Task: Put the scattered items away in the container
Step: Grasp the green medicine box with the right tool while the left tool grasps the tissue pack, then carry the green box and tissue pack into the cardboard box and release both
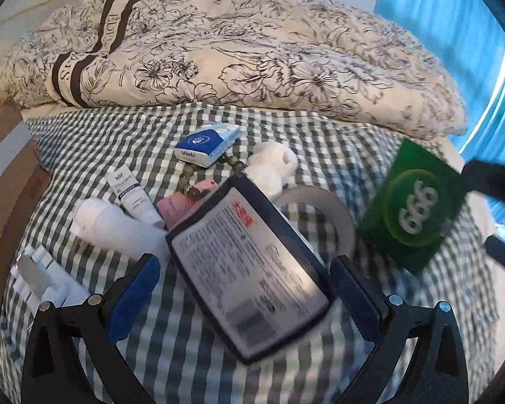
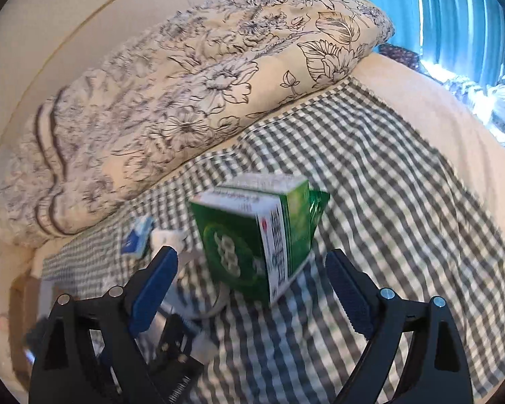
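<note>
A flat dark-rimmed box with a white printed label lies tilted on the checked cloth. My left gripper is open, one blue pad on each side of the box and a small gap at each. A green carton marked 999 stands tilted on the cloth between the fingers of my open right gripper, which do not touch it. In the left wrist view the green carton is blurred at the right. Behind the flat box lie a Vinda tissue pack, a white tube, a white bottle, a bead bracelet and a white tape roll.
A folded floral quilt fills the back of the bed. A white soft toy and a pink item lie among the objects. White plastic pieces sit at the left edge. A blue curtain hangs at the right.
</note>
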The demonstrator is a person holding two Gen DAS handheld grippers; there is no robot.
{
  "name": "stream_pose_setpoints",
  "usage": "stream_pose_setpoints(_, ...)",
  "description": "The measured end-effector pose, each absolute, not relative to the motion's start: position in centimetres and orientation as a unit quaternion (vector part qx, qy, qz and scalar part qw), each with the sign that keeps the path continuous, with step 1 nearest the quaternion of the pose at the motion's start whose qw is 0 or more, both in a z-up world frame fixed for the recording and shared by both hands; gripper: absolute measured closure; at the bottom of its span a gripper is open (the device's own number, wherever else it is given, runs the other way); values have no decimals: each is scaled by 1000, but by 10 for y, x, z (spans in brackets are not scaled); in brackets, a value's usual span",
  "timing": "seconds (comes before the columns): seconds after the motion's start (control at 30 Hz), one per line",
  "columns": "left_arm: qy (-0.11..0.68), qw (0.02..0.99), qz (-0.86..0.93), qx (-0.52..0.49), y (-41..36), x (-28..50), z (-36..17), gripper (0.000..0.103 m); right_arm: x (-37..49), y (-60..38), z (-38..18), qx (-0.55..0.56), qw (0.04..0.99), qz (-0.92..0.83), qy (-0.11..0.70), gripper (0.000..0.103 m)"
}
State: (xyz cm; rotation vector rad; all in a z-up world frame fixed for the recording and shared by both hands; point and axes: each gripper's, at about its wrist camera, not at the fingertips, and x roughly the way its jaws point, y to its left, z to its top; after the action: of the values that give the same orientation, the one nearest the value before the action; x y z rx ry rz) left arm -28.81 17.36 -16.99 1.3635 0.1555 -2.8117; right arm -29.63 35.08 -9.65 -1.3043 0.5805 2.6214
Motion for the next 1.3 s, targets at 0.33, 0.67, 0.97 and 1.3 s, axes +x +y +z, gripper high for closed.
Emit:
stream_pose_setpoints(0.33,35,-10,-900,435,172,-301,-204,0,-361,333,-139,-495,153,836,179,12)
stream_pose_setpoints(0.67,67,-42,-888,453,148,-300,-218,20,-329,363,-151,-481,135,841,206,20)
stream_pose_setpoints(0.97,72,-57,-893,441,128,-264,-186,47,-240,381,-117,-430,96,865,241,20)
stream_pose_setpoints(1.3,53,-63,-927,365,116,-204,-95,47,-179,346,-57,-402,43,885,230,20)
